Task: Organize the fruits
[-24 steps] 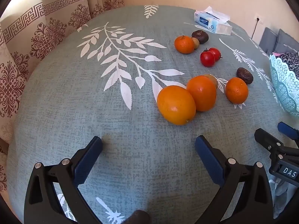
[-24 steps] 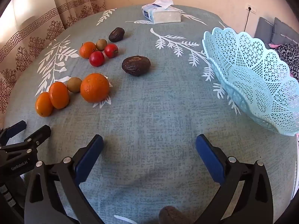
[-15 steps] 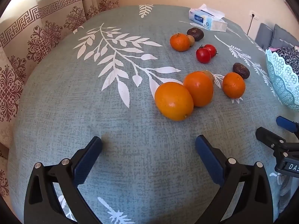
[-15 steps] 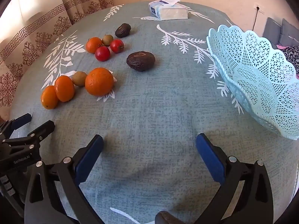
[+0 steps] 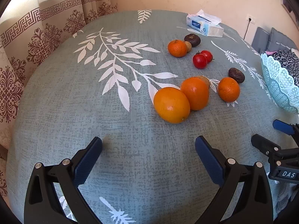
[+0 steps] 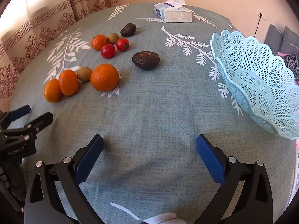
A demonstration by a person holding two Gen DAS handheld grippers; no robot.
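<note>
Left gripper (image 5: 148,144) and right gripper (image 6: 149,143), both spread wide and empty, above worktop (image 6: 149,112); oranges (image 6: 104,77) apart from basket (image 6: 261,85).

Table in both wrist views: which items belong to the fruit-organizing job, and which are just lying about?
Part of the job:
- four oranges
- two tomatoes
- two kiwis
- two dark avocados
- light-blue lattice basket, empty
- left tongs and right tongs, both open

Just lying about:
- tissue pack
- curtain
</note>
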